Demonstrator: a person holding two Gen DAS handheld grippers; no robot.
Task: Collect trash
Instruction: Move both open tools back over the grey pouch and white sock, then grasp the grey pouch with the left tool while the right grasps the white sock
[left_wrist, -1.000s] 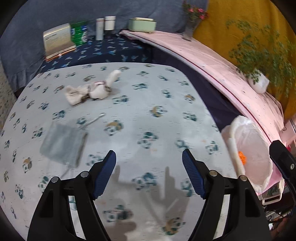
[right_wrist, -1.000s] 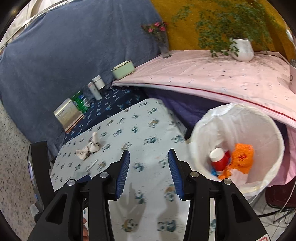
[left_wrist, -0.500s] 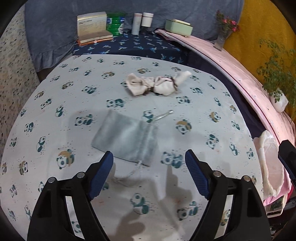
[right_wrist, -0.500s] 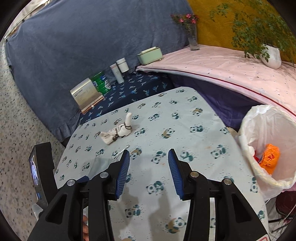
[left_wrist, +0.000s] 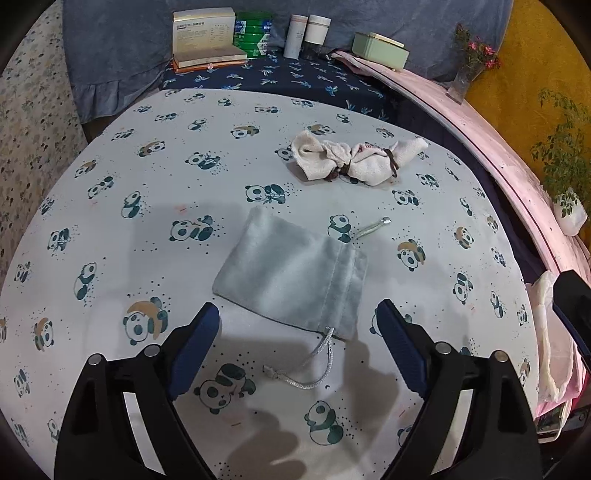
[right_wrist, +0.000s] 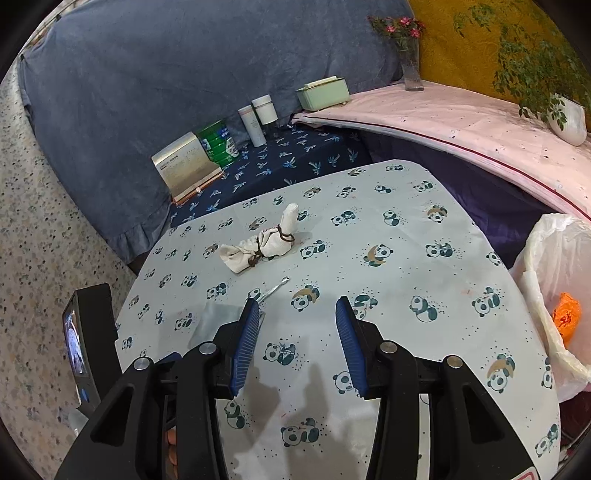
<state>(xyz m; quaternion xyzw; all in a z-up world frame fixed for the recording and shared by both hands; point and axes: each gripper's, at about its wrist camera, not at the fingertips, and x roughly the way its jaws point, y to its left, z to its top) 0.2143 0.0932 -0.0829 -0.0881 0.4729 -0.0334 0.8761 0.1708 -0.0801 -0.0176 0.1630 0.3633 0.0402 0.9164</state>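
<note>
My left gripper (left_wrist: 299, 332) hangs wide open and empty just near of the grey pouch (left_wrist: 291, 273) lying flat mid-table, framing it for a pinch, while my right gripper (right_wrist: 295, 343), half open and empty, waits nearer the bin (right_wrist: 546, 295) at right.

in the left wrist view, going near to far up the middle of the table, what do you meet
left hand-held gripper → silver drawstring cord → grey drawstring pouch → tied white cloth bundle → dark blue patterned cloth → white bottles
</note>
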